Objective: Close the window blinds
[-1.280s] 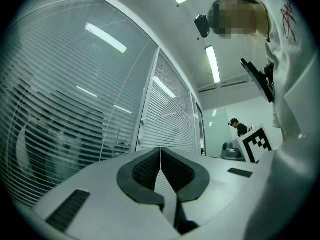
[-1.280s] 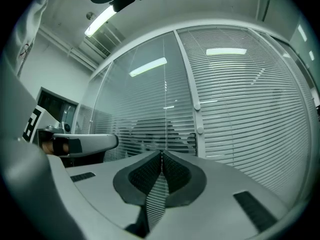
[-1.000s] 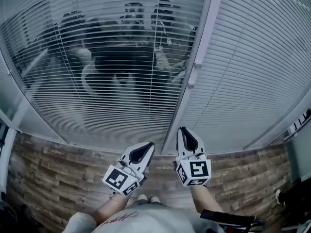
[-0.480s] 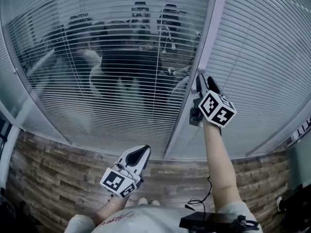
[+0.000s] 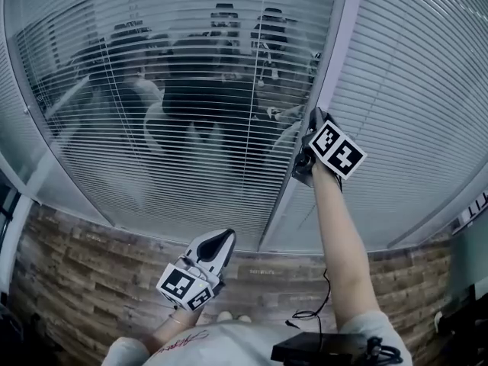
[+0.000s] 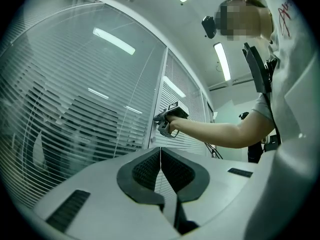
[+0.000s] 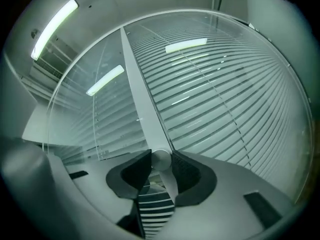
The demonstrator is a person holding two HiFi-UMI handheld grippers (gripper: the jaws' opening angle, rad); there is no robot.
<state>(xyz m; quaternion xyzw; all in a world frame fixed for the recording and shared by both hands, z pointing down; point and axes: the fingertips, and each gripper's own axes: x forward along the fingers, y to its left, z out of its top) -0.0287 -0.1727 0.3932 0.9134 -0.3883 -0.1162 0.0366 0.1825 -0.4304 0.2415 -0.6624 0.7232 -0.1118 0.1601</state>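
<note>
Knob [image 7: 161,158], small, round and smooth metal on the post [image 5: 324,59] between two glazed blinds [image 5: 191,128], sat clamped between the right gripper's [image 7: 161,163] fingers, which had just been closing on it. It looked rigid but slippery, best pinched across its rim and twisted; the thin slats were sealed behind glass. Left gripper [image 6: 160,151] hung low, fingers together, empty. No writing was legible.

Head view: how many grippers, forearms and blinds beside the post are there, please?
Grippers: 2 (left gripper, right gripper, jaws just closing on the knob)
Forearms: 2 (left forearm, right forearm)
Blinds: 2 (left blind, right blind)
Total: 6
</note>
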